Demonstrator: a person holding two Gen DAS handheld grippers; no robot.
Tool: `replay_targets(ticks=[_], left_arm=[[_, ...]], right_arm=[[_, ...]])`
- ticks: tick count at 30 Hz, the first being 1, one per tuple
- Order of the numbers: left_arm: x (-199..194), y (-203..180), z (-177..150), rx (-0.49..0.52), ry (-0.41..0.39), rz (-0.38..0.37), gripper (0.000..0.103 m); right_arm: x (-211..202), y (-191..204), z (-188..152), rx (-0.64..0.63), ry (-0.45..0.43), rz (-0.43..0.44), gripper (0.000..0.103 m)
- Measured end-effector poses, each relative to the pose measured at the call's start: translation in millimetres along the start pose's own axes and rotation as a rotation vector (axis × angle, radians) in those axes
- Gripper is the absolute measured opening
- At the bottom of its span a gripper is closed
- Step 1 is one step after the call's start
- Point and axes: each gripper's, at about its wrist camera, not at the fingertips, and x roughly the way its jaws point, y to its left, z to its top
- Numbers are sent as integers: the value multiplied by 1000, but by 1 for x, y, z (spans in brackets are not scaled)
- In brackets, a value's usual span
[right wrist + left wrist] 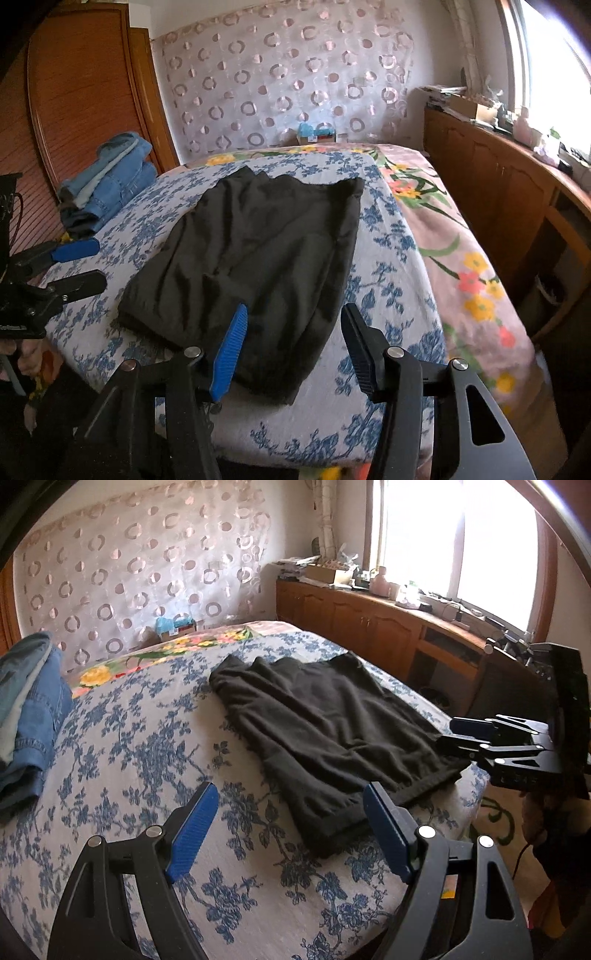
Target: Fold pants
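Both grippers are standing apart and gripping nothing: the left gripper (288, 834) is hovering wide over the near hem, the right gripper (295, 350) over the near right corner. The black pants (325, 734) are lying part-folded on the blue-flowered bedspread (147, 738), far from the stacked jeans (33, 716). Likely best: each is pinching every layer at its corner, lifting evenly, carrying the hem toward the far edge.

Daylight interior, moderately bright. Source: large wood-framed window (458, 546), blown out to white glare. Soft shadows in the folds of the dark charcoal fabric pants (258, 258). Strong fisheye curvature; black vignette at corners. Slight blur toward the frame edges.
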Motion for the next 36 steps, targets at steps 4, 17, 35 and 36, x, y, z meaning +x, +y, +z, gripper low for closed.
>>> replay_targets(ticks=[4,17,35,36], left_arm=[[5,0,-8,-11,25,17,81],[19,6,-11,-51,57,-22,65],[38,-5,-19,-60,104,-85,43],[37,-6,-20,-59,101,-107,33]], right_arm=[[-3,2,-8,2,4,-7,55],[-11,-3,-14,40,-6,6,55],[-8,-4,-23,58,7,30,55],[-7,-4,-23,57,9,28,55]])
